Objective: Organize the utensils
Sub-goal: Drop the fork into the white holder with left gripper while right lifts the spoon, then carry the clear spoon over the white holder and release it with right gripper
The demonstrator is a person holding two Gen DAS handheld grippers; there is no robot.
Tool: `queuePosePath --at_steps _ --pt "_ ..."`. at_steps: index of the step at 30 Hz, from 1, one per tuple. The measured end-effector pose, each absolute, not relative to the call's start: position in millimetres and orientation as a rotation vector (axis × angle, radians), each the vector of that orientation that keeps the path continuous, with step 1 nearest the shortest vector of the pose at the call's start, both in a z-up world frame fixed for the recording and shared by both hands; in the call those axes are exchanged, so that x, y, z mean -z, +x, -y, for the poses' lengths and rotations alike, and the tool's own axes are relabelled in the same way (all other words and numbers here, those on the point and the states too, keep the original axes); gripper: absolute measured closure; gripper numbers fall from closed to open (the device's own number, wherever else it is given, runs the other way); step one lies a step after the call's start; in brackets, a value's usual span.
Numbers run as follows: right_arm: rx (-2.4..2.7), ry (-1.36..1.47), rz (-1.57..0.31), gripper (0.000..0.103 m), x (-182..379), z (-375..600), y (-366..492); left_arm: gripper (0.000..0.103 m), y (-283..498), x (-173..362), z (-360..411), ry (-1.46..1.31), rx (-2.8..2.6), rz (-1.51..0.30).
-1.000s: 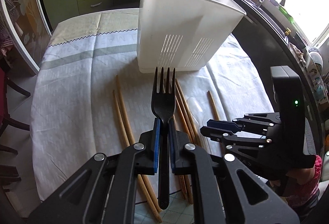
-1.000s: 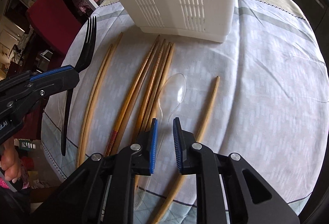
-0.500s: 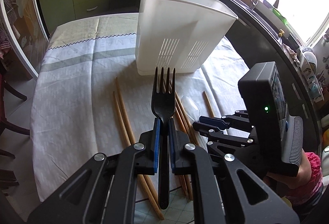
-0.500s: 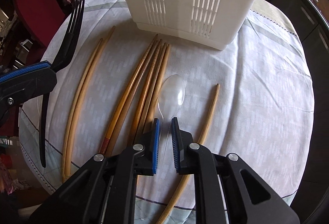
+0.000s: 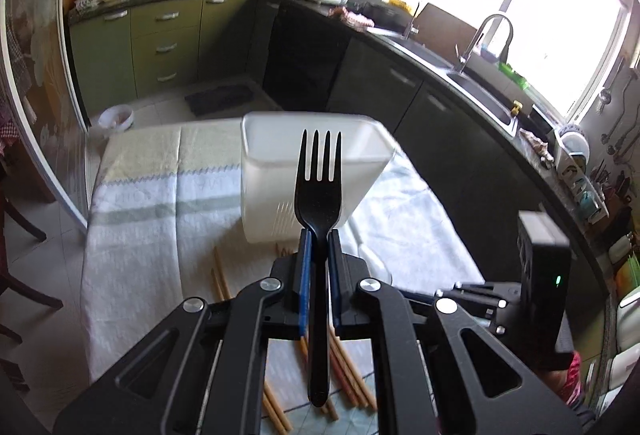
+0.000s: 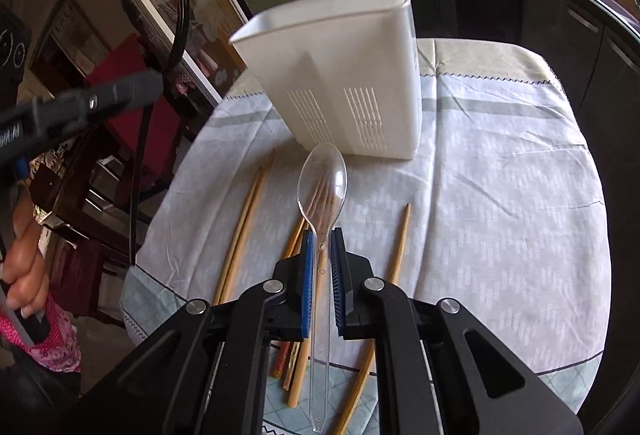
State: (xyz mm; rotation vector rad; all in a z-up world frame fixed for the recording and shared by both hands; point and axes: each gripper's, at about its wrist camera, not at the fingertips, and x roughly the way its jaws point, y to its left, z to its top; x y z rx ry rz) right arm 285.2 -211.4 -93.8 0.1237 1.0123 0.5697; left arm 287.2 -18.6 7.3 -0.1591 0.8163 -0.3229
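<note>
My left gripper [image 5: 318, 235] is shut on a black plastic fork [image 5: 318, 187], tines pointing away, held above the table in front of the white slotted utensil holder [image 5: 280, 179]. My right gripper [image 6: 322, 235] is shut on a clear plastic spoon [image 6: 322, 183], lifted off the cloth, bowl toward the holder [image 6: 352, 75]. Several wooden chopsticks [image 6: 244, 223] lie on the cloth below both grippers. The left gripper and its fork [image 6: 176, 35] show at the left of the right wrist view. The right gripper [image 5: 472, 295] shows low right in the left wrist view.
The table [image 6: 520, 195] carries a white and pale green cloth. A red chair [image 6: 120, 107] stands at the table's left. Kitchen counters with a sink [image 5: 480, 83] run along the right and back. A single chopstick [image 6: 400, 243] lies right of the spoon.
Both grippers have risen and tilted up. The right gripper has closed on the clear spoon and lifted it off the cloth. The left still holds the fork.
</note>
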Motion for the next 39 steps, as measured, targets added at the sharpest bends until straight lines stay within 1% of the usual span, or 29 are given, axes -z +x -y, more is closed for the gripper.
queuePosePath --at_steps 3,6,9,12,16,22,23,24,25,26,27,32,36,39 --pt "-0.587 0.150 -0.972 0.093 85.2 228.4 277.9 0.095 300.9 -41.7 23.4 -0.171 0.308 -0.654" --pt "-0.605 0.166 -0.949 0.093 81.9 238.8 275.7 0.095 321.8 -59.9 29.4 -0.166 0.277 -0.479" --pt "-0.614 0.177 -0.932 0.093 74.0 259.4 264.1 0.095 345.1 -59.2 34.2 -0.147 0.240 -0.342" --pt "-0.610 0.184 -0.907 0.093 70.2 263.8 265.4 0.095 367.8 -46.5 35.8 -0.139 0.200 -0.281" --pt "-0.597 0.185 -0.871 0.093 61.3 272.9 261.9 0.095 383.1 -24.3 39.7 -0.116 0.165 -0.277" --pt "-0.599 0.186 -0.830 0.093 49.8 272.1 266.8 0.094 379.8 3.4 43.9 -0.095 0.167 -0.354" --pt "-0.600 0.186 -0.824 0.093 47.3 270.5 269.1 0.093 376.3 8.7 41.9 -0.089 0.165 -0.368" --pt "-0.601 0.183 -0.817 0.093 44.3 268.9 271.4 0.085 376.5 11.0 42.5 -0.080 0.157 -0.380" --pt "-0.600 0.182 -0.807 0.093 40.3 267.5 274.3 0.073 376.5 13.5 42.2 -0.074 0.151 -0.388" --pt "-0.598 0.181 -0.795 0.093 35.2 266.0 276.6 0.068 375.6 16.5 40.6 -0.074 0.152 -0.393" --pt "-0.593 0.180 -0.780 0.093 29.7 264.4 280.0 0.066 374.8 17.4 39.3 -0.075 0.148 -0.396" --pt "-0.565 0.186 -0.659 0.093 -11.6 255.5 300.3 0.065 362.9 15.1 25.6 -0.113 0.139 -0.421" --pt "-0.500 0.184 -0.495 0.093 -50.9 241.9 332.2 0.059 338.3 9.3 7.8 -0.162 0.123 -0.429" --pt "-0.435 0.195 -0.389 0.093 -67.2 228.5 361.0 0.058 317.7 10.5 -5.1 -0.183 0.122 -0.445"
